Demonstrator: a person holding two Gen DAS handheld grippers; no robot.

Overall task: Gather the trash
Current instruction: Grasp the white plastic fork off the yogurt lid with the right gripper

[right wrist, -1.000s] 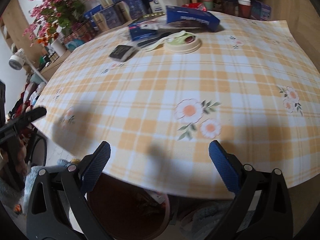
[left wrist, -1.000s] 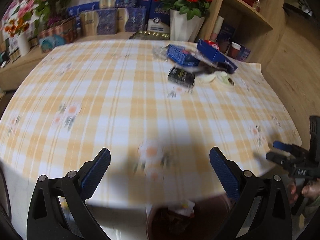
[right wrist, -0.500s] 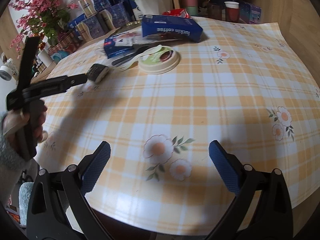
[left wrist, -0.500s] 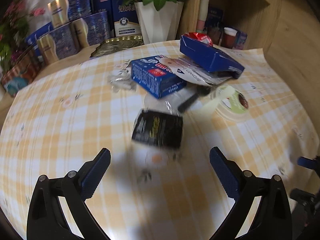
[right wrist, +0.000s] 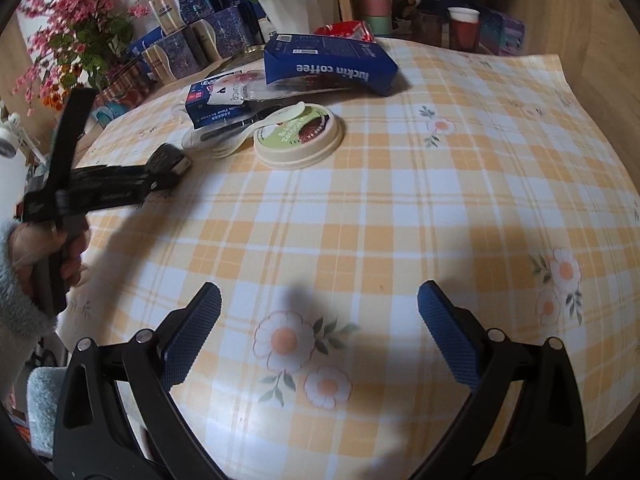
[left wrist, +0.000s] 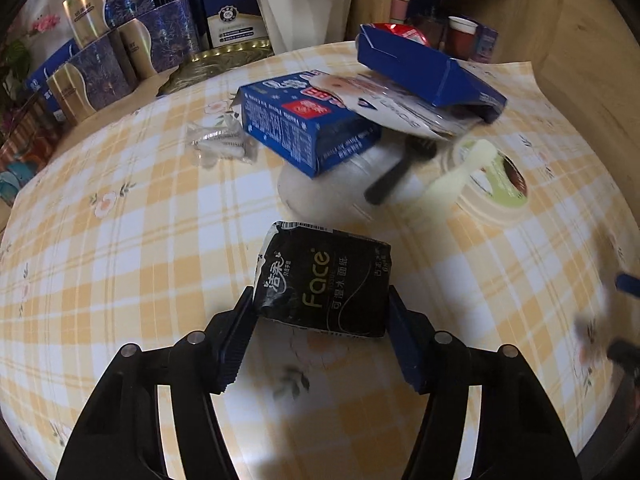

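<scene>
A black tissue pack (left wrist: 324, 276) lies on the yellow checked tablecloth (left wrist: 140, 240). My left gripper (left wrist: 320, 300) is closing on it, and both blue pads touch the sides of its near end. From the right wrist view the same pack (right wrist: 170, 158) shows at the tips of the left gripper (right wrist: 160, 172), held by a hand (right wrist: 48, 248). Behind it lie a blue carton (left wrist: 304, 124), a blue coffee box (left wrist: 424, 68), a round lid (left wrist: 492, 176), a black fork (left wrist: 396, 176) and a clear wrapper (left wrist: 220, 144). My right gripper (right wrist: 320, 300) stands open over bare cloth.
A white flower pot (left wrist: 304, 0) and several blue and gold tins (left wrist: 92, 72) stand behind the table. A wooden shelf with cups (right wrist: 464, 24) is at the back right. Pink flowers (right wrist: 76, 24) stand at the back left. The table's near edge (right wrist: 400, 464) is just below the right gripper.
The left gripper has moved from the table's near edge up to the black tissue pack and its jaws have closed in around it. The right gripper has crept forward over the cloth.
</scene>
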